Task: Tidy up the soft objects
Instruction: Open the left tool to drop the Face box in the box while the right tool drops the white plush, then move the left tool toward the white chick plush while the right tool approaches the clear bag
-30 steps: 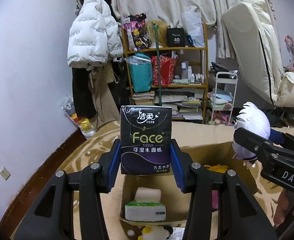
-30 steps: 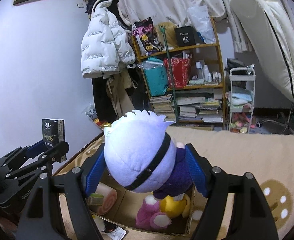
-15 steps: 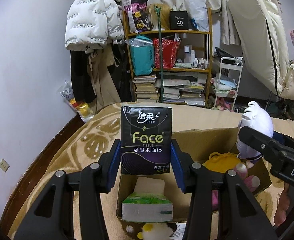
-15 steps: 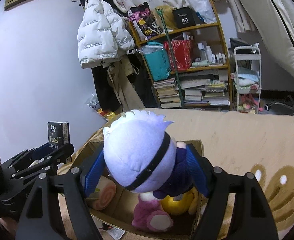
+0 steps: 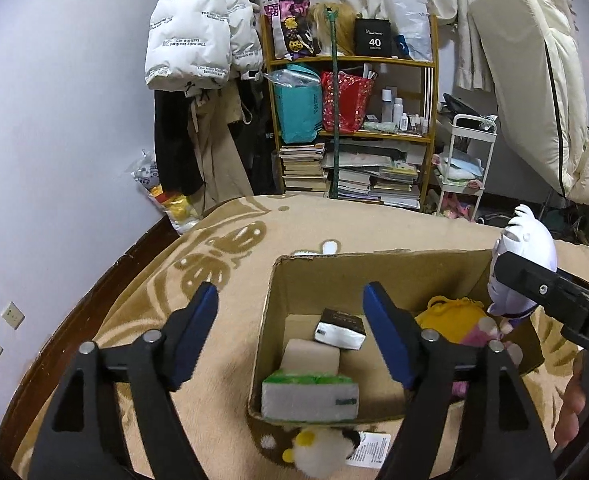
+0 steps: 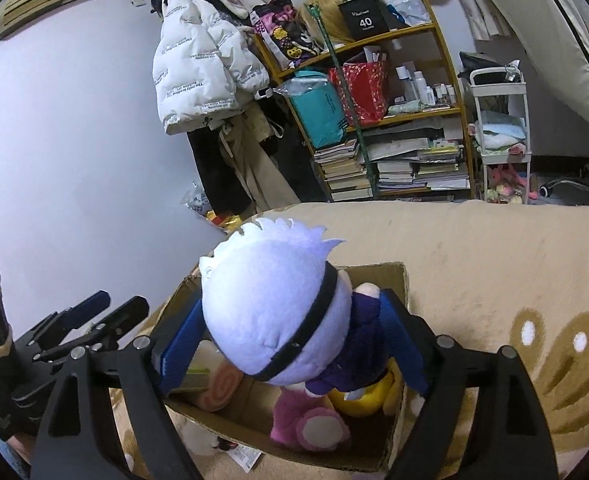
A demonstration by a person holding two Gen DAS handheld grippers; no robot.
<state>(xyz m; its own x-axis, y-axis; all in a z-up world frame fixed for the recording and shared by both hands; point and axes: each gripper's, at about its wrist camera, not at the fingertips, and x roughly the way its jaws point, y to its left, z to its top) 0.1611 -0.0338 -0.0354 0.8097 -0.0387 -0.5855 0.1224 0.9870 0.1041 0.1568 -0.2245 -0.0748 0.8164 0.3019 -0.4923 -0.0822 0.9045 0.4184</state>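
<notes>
L gripper empty, R gripper clamps plush, "40" box on shelf

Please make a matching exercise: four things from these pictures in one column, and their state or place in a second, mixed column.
1. black tissue pack
2. white-haired doll
3. left gripper
4. pink plush

a. open, holding nothing
b. held in the right gripper, above the box
c. lying in the box, beside a yellow plush
d. lying in the box, behind a beige pack

Pairs: 1-d, 2-b, 3-a, 4-c

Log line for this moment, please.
left gripper: open | black tissue pack: in cardboard box | right gripper: holding white-haired plush doll
</notes>
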